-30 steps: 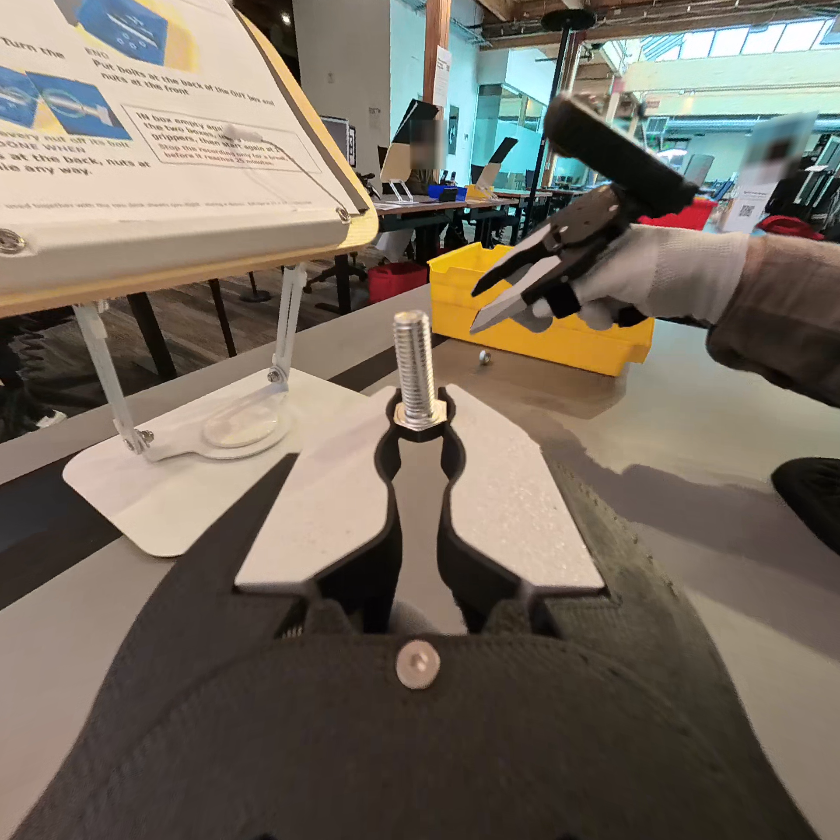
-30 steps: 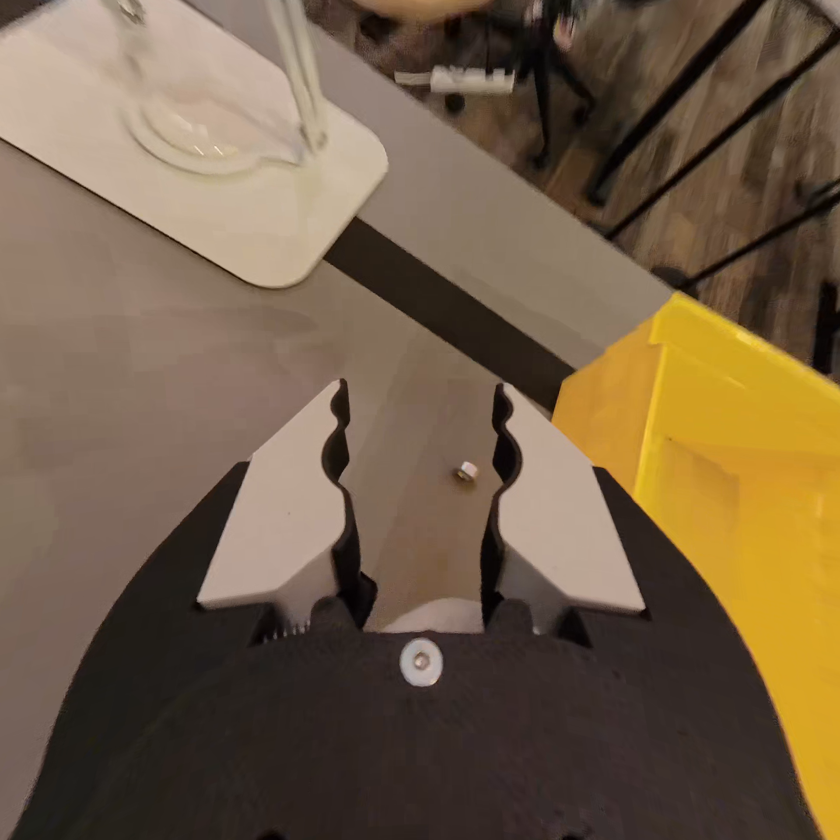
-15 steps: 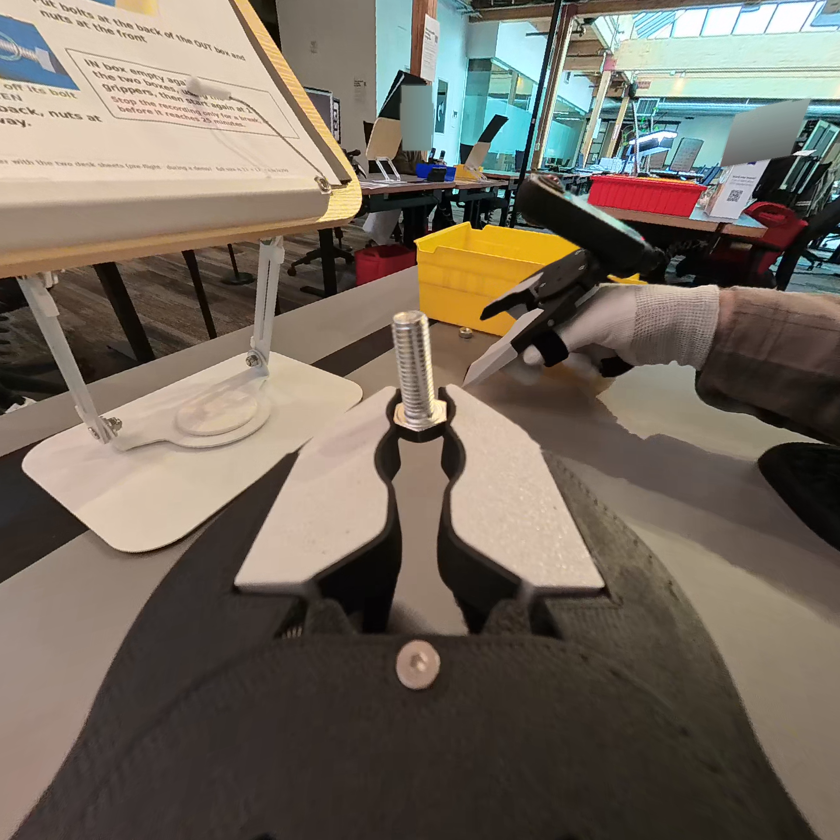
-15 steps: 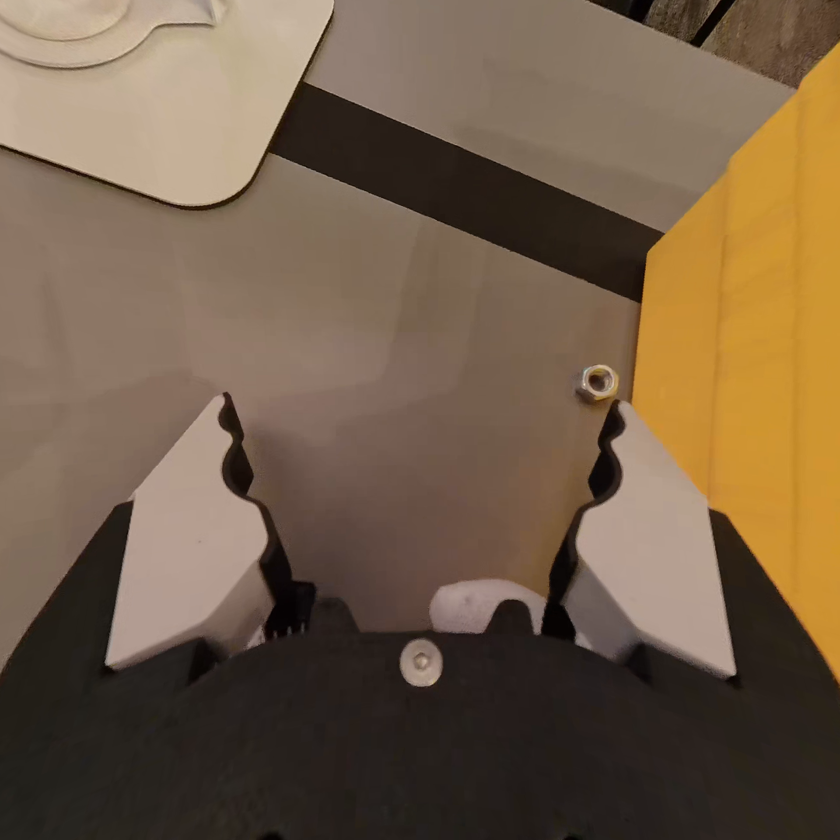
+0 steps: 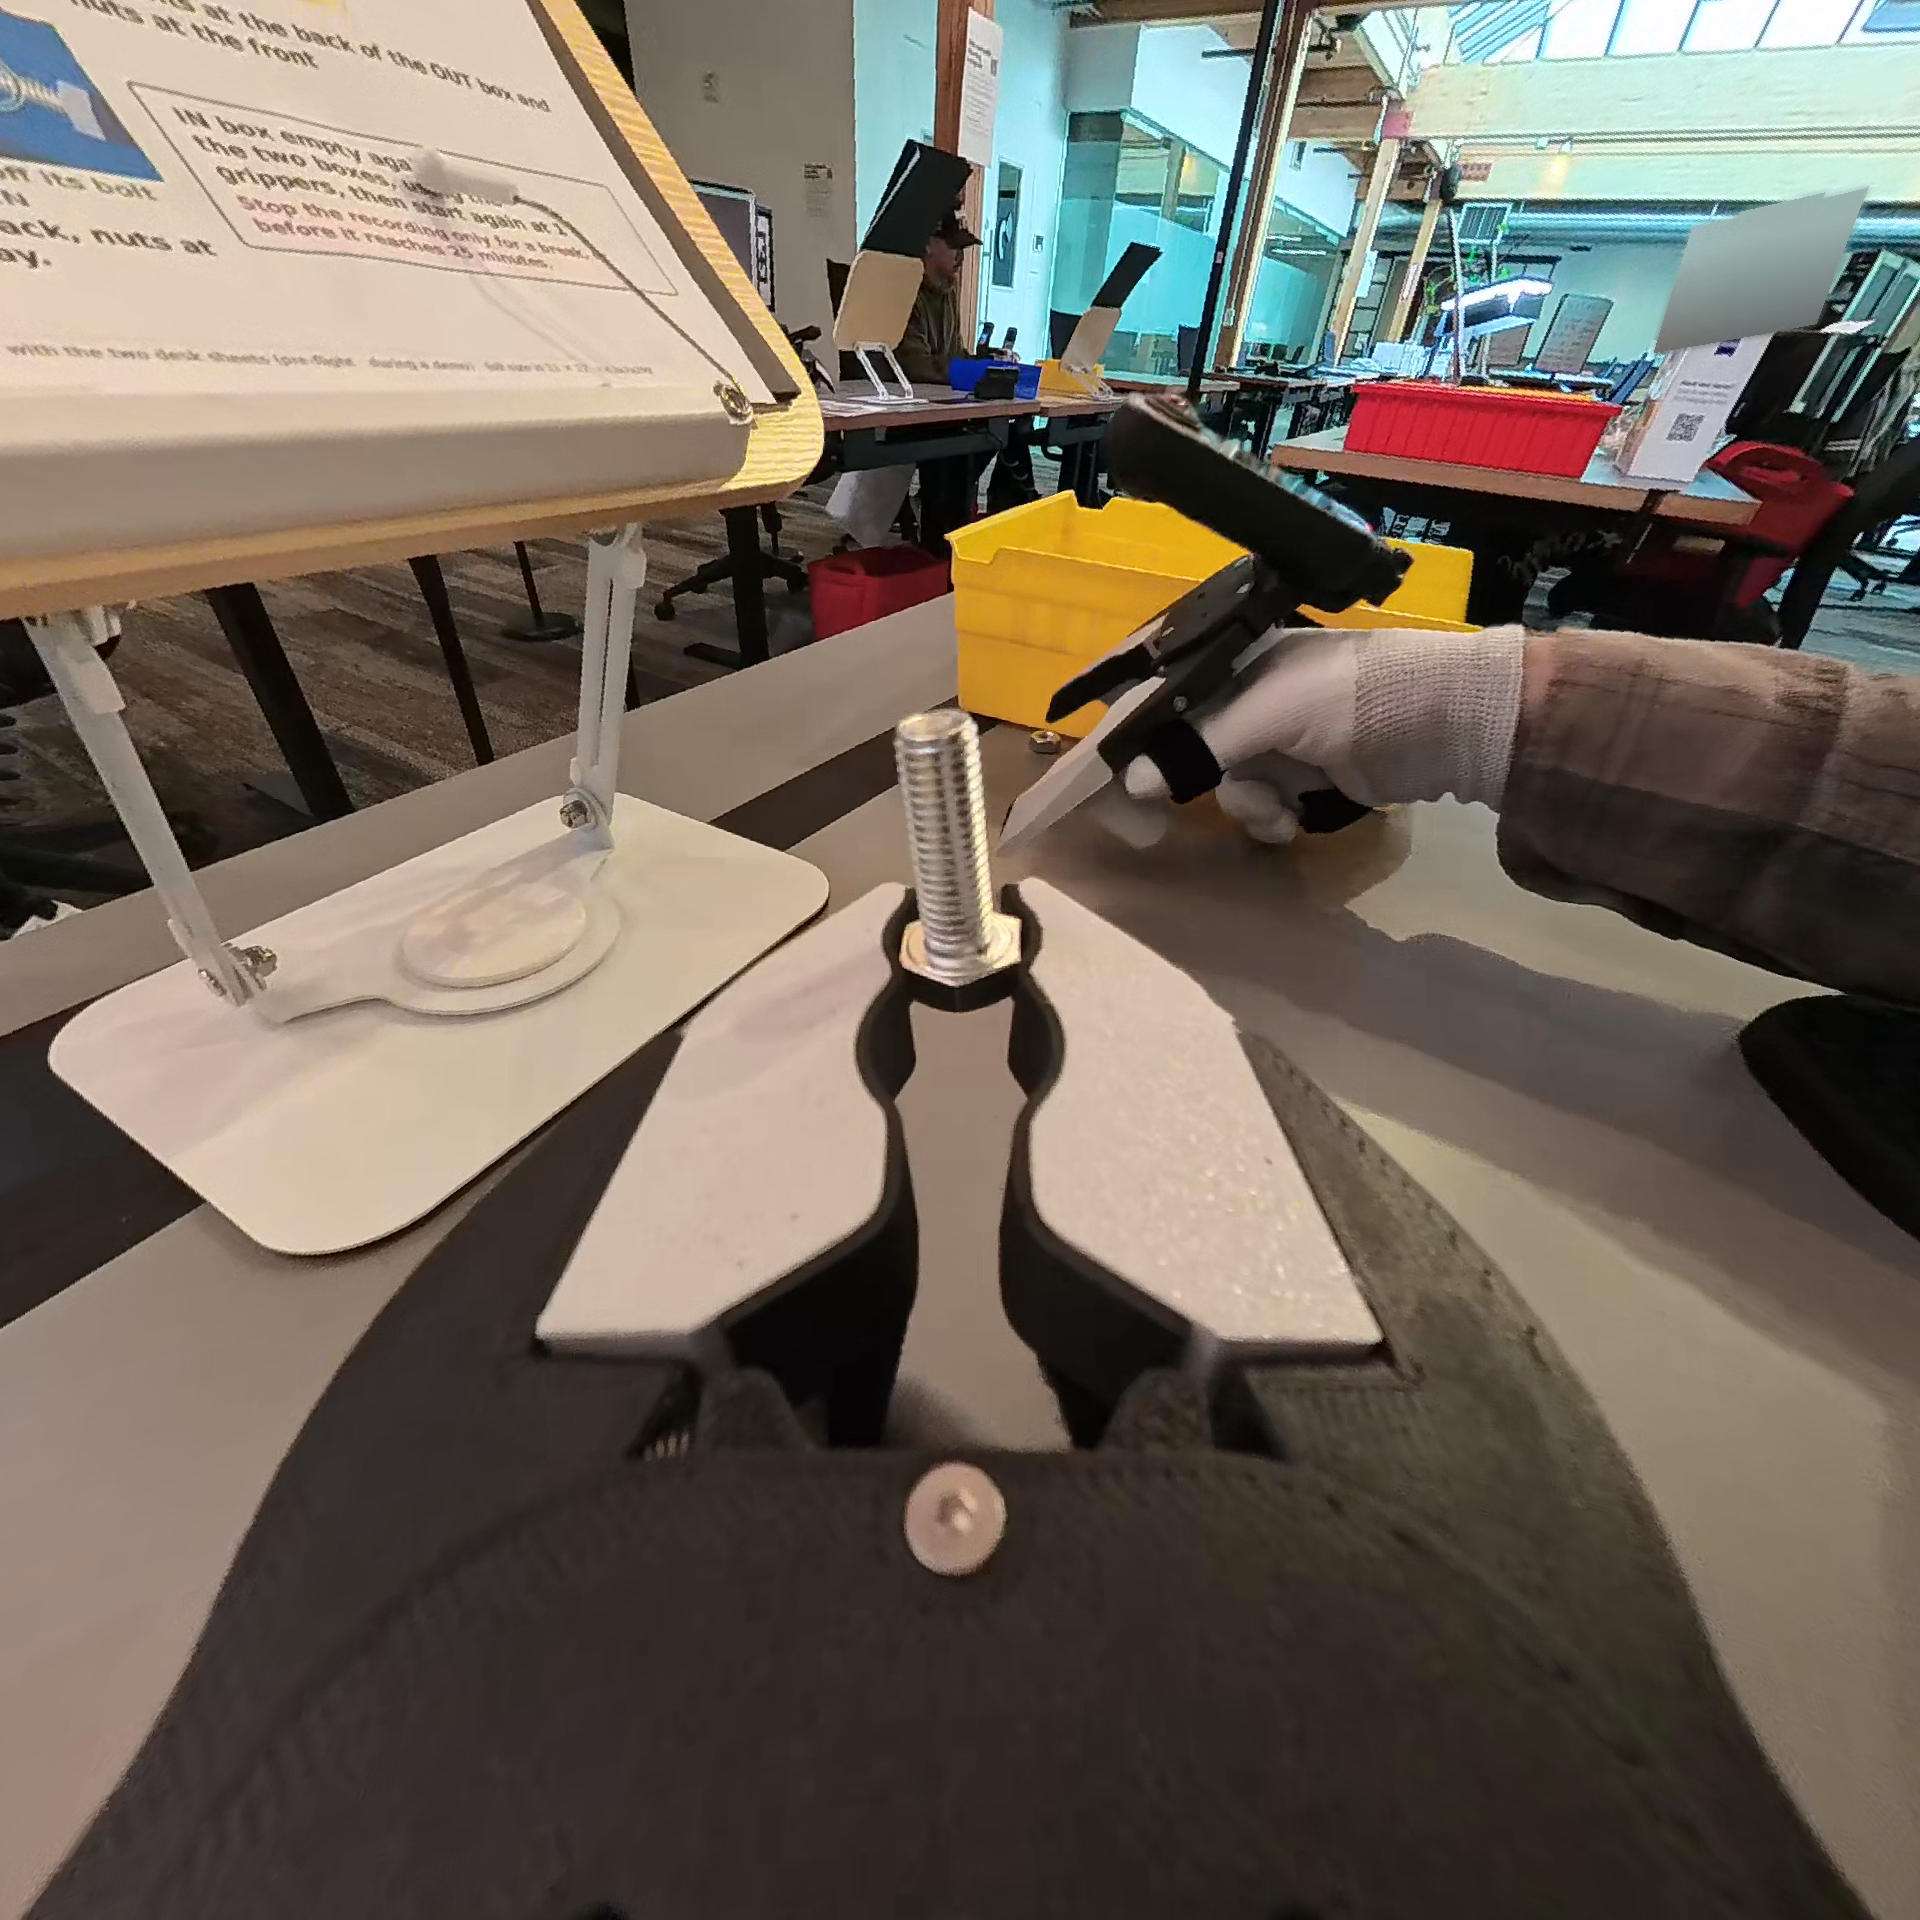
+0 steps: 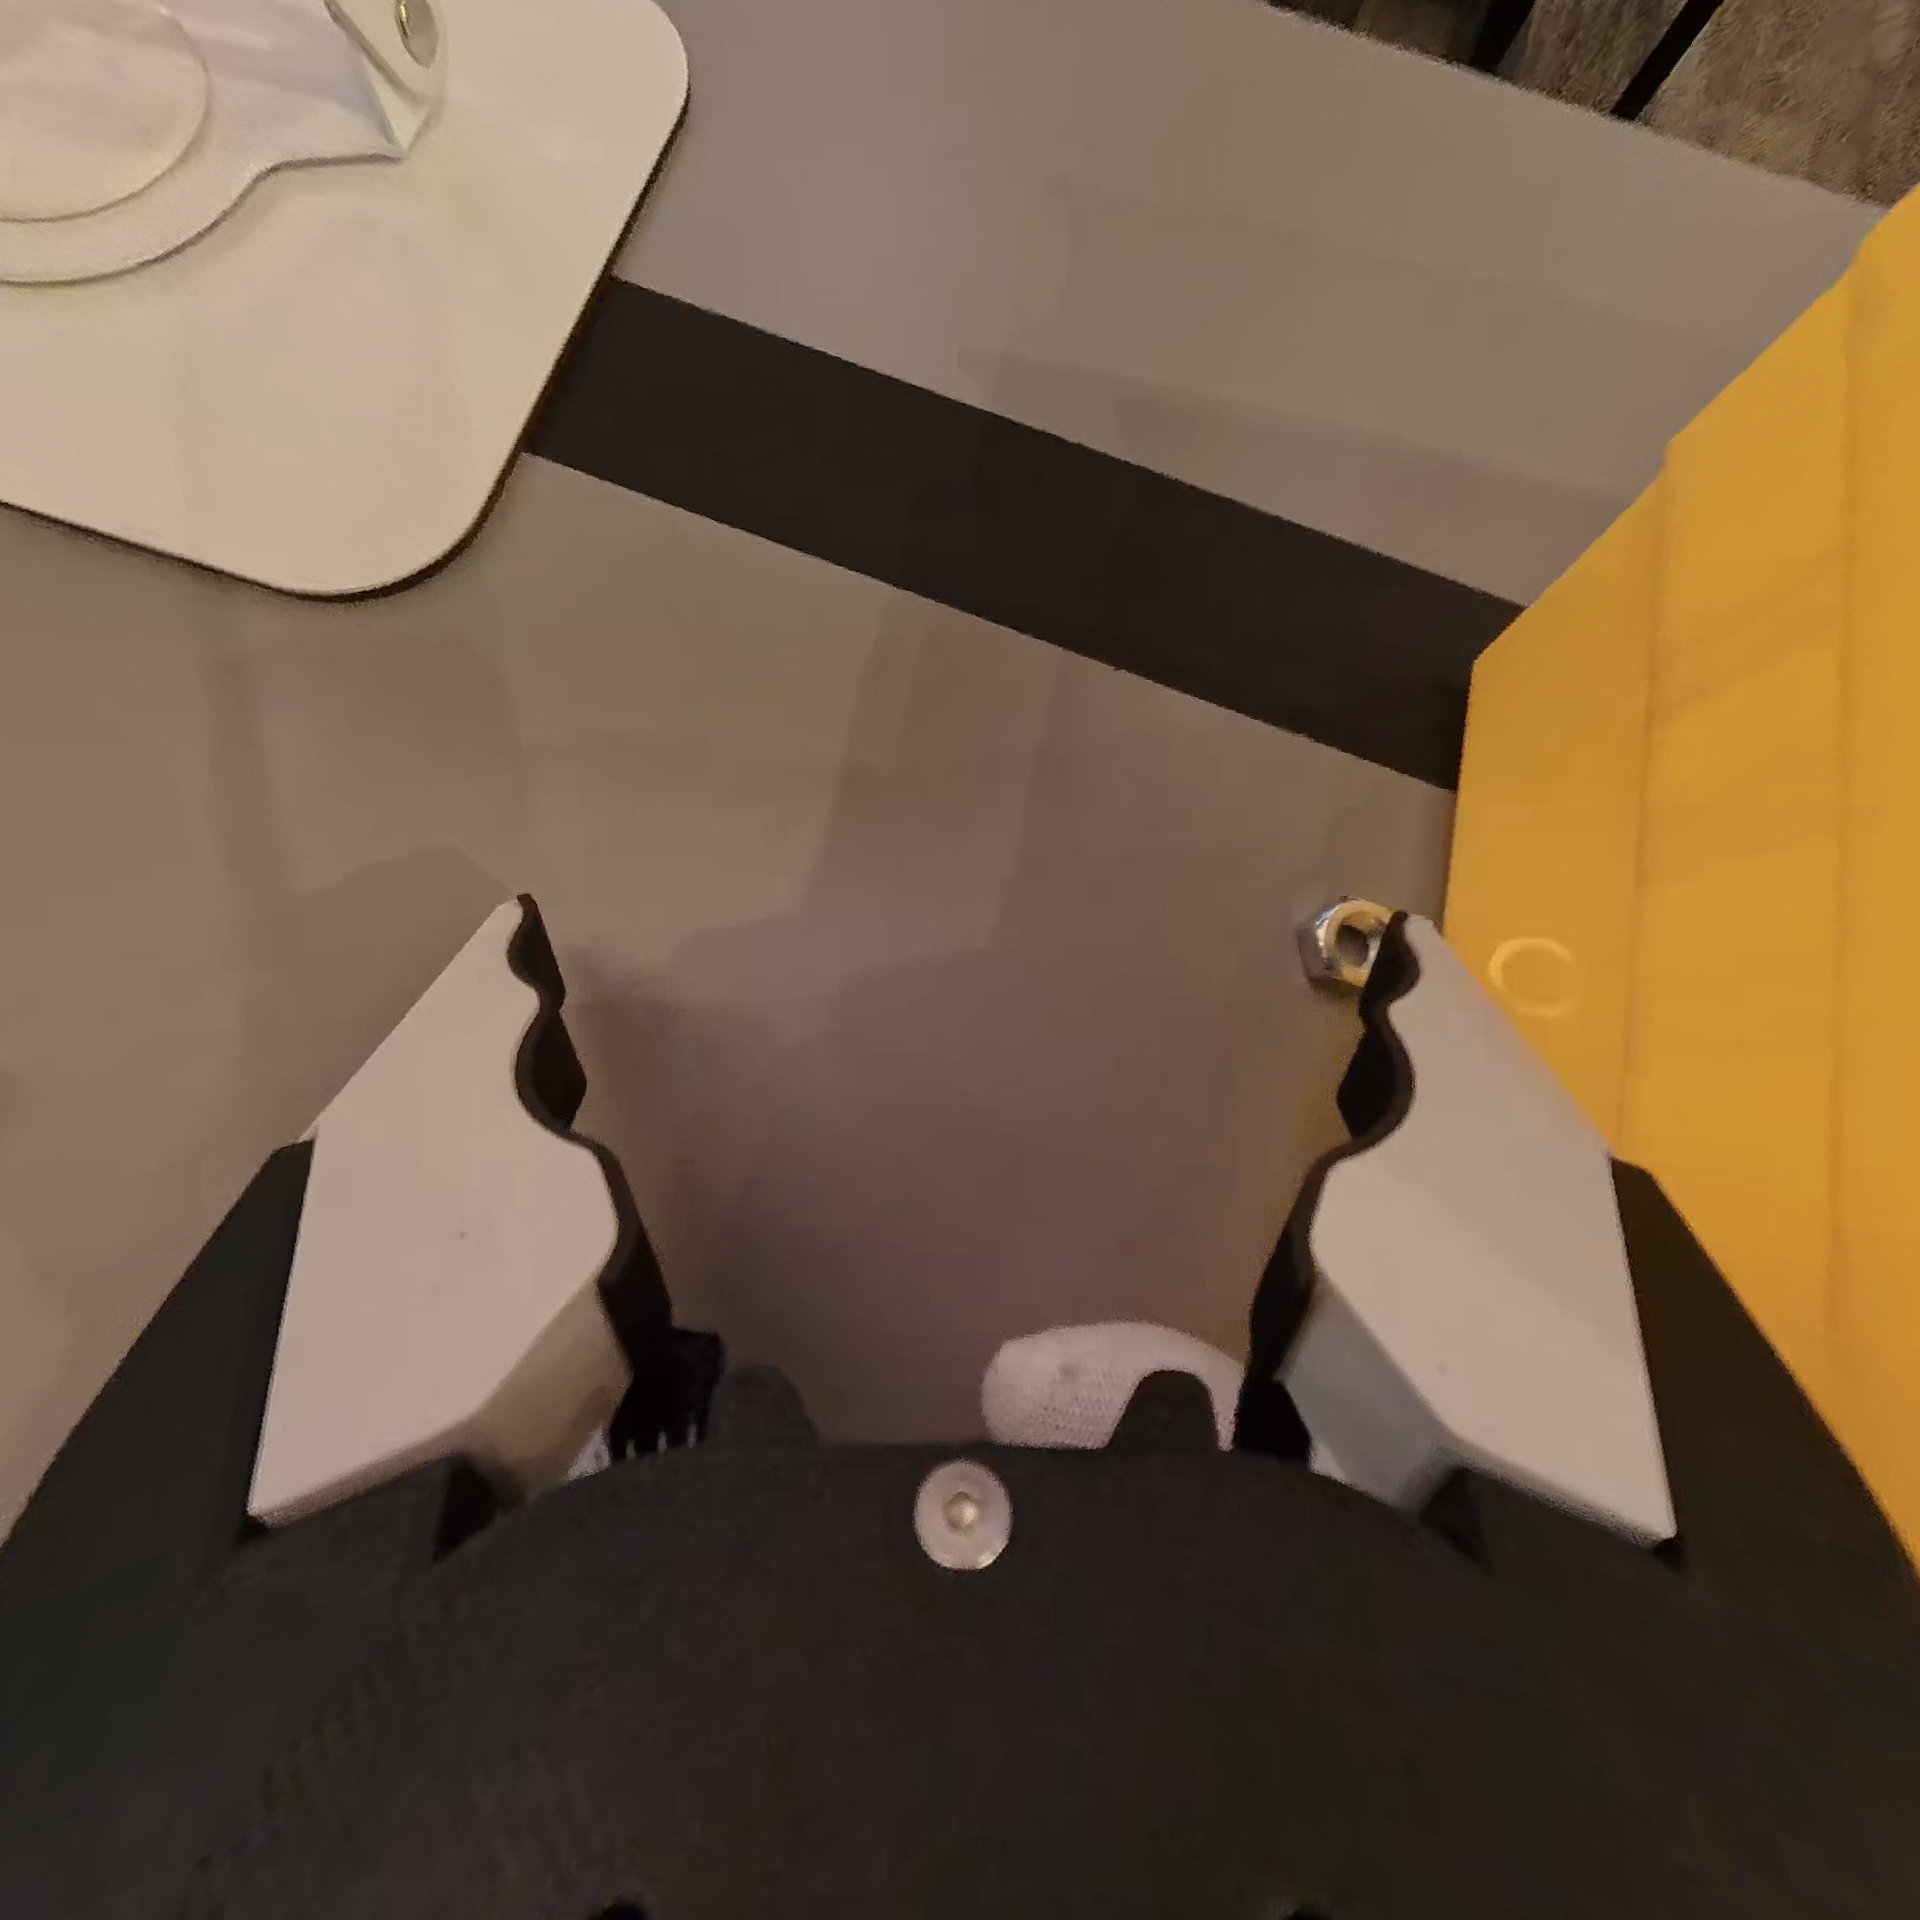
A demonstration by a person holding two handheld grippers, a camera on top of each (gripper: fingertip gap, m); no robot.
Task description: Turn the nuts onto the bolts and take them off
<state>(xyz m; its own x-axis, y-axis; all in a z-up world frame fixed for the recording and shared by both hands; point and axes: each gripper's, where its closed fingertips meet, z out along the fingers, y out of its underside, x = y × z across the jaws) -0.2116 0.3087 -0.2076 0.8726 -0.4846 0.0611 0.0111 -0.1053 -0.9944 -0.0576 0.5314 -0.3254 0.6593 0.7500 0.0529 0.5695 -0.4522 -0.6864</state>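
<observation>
Clamping an upright bolt (image 5: 943, 831), the left hand-held gripper (image 5: 956, 971) faces the right hand-held gripper (image 6: 961, 920), spread wide, seemingly touching a nut (image 6: 1335, 945).

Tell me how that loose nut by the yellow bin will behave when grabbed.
The nut is small, smooth metal, so it will probably slip or skid on the table. Lying flat on its face, it seems unlikely to roll. It sits against one finger, so closing may push it sideways.

One bolt (image 5: 943, 831), one loose nut (image 6: 1338, 943) on the table (image 5: 1455, 1049). Two grippers: left (image 5: 956, 961), right (image 6: 961, 935). One yellow bin (image 5: 1049, 592), one red bin (image 5: 1475, 426) far back. One white stand (image 5: 436, 1029) with one sheet (image 5: 312, 187). One gloved hand (image 5: 1340, 727).
</observation>
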